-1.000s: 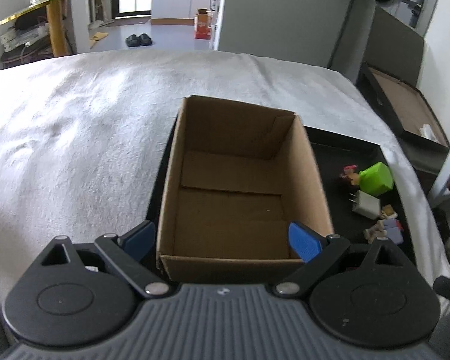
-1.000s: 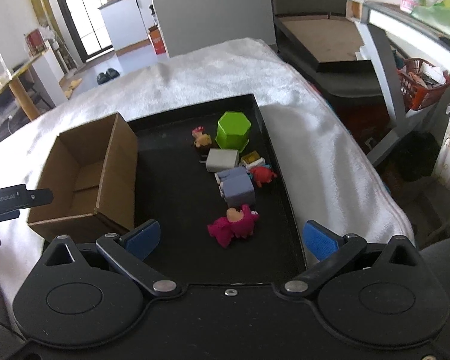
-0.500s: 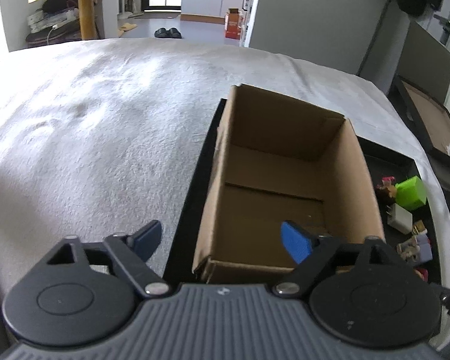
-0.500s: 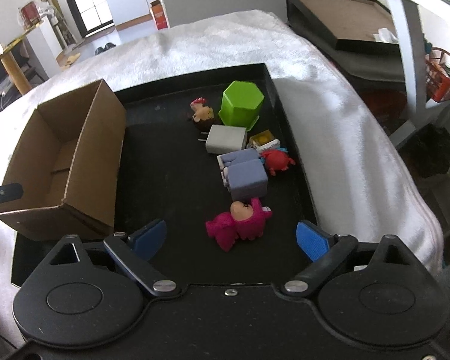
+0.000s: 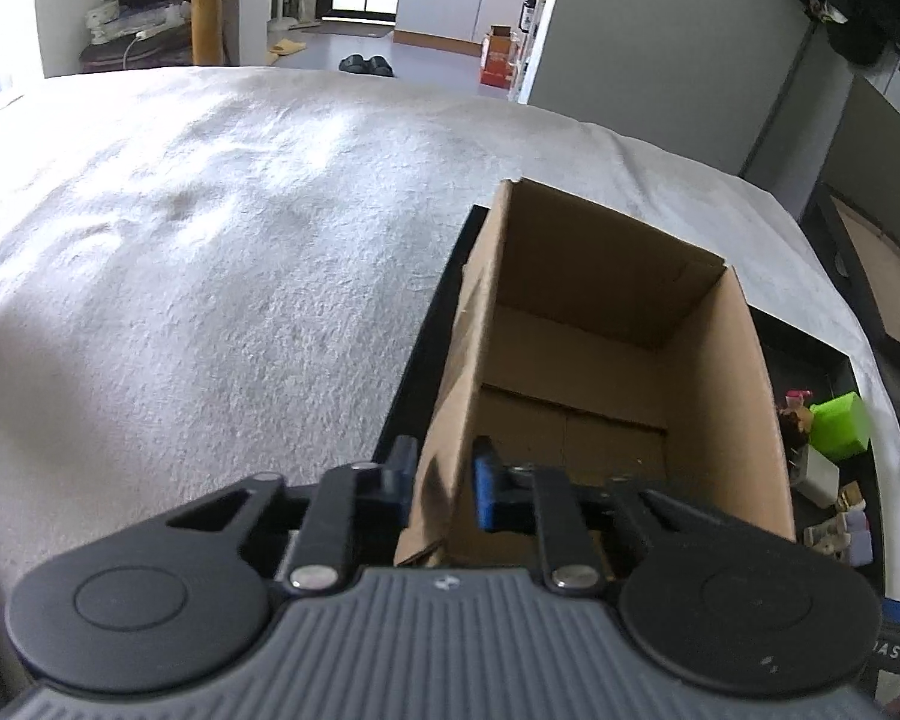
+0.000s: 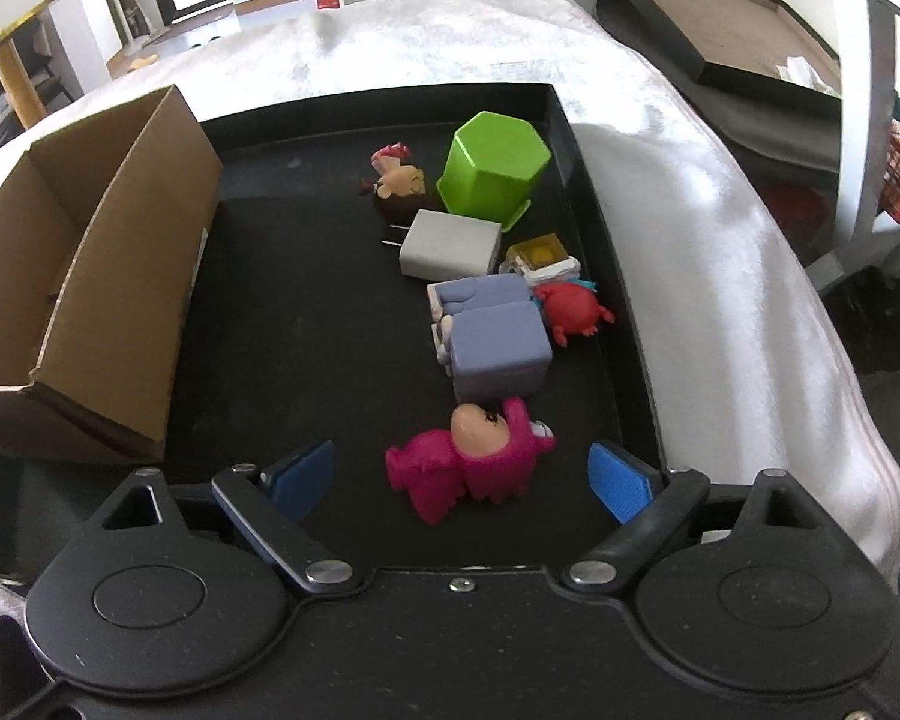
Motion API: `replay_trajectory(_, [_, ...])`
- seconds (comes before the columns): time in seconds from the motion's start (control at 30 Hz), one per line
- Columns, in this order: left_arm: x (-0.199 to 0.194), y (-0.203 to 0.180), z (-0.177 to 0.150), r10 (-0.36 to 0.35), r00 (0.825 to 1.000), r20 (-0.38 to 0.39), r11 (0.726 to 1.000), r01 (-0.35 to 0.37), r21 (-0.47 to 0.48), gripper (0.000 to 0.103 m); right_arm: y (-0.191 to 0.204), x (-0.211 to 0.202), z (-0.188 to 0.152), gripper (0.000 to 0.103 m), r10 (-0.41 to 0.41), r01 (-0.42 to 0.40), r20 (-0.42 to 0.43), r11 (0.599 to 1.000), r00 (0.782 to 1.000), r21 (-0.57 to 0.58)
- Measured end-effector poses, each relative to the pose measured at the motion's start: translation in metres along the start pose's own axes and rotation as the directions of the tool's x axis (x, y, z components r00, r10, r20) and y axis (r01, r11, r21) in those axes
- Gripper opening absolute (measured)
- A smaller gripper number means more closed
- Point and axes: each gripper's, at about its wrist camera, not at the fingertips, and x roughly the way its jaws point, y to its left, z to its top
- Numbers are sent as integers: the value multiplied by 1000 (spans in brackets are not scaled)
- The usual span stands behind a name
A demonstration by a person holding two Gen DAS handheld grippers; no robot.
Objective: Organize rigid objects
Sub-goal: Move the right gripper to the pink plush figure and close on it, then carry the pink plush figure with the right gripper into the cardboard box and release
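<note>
An open, empty cardboard box (image 5: 600, 384) stands on the left part of a black tray (image 6: 306, 324). My left gripper (image 5: 441, 480) is shut on the box's left wall near its front corner. My right gripper (image 6: 462, 480) is open, low over the tray, with a pink figurine (image 6: 471, 456) lying between its fingers. Further on lie two lilac blocks (image 6: 492, 330), a red crab toy (image 6: 573, 309), a white charger (image 6: 450, 243), a yellow cube (image 6: 540, 255), a small doll (image 6: 399, 180) and a green hexagonal cup (image 6: 492, 168).
The tray sits on a white fuzzy cloth (image 5: 210, 252) covering the table. The cardboard box also shows in the right wrist view (image 6: 114, 276). A dark-framed board (image 6: 714, 18) lies beyond the table's right edge. Room furniture stands behind.
My left gripper moved left and closed on the box's left wall. My right gripper moved forward and down, so the pink figurine now lies between its fingers.
</note>
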Motion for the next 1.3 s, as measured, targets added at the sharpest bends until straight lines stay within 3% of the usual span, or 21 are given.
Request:
replay_trajectory(0.3, [2,4,-1,-4,1000,14,1000,4,-11,12,12,29,8,87,-19,18,-11,998,1000,-62])
replay_trajectory(0.33, [2,5,-1,-9,1000,13,1000,9,-15,12,14,31,8,81,-27,26,-14,997,1000,-77])
replay_trajectory(0.37, [2,6,-1,-13,1000,15,1000,13,-17,12,15,33,8,62,-34,32,-22,995,999,-89])
replay_trajectory(0.4, [2,6,-1,-17,1000,17,1000,17,-17,12,14,33,8,52,-20,18,-27,996,999,-87])
replay_trajectory(0.47, [1,7,-2,-23,999,22,1000,24,-15,12,14,30,8,43,0,-3,-29,997,1000,-83])
replay_trajectory(0.87, [-5,8,-8,-106,994,11,994,106,-3,12,21,6,8,43,-5,4,-8,997,1000,-81])
replay_trajectory(1.3, [-8,16,-11,-114,993,11,994,114,-3,13,39,-40,28,43,44,-33,94,993,995,-115])
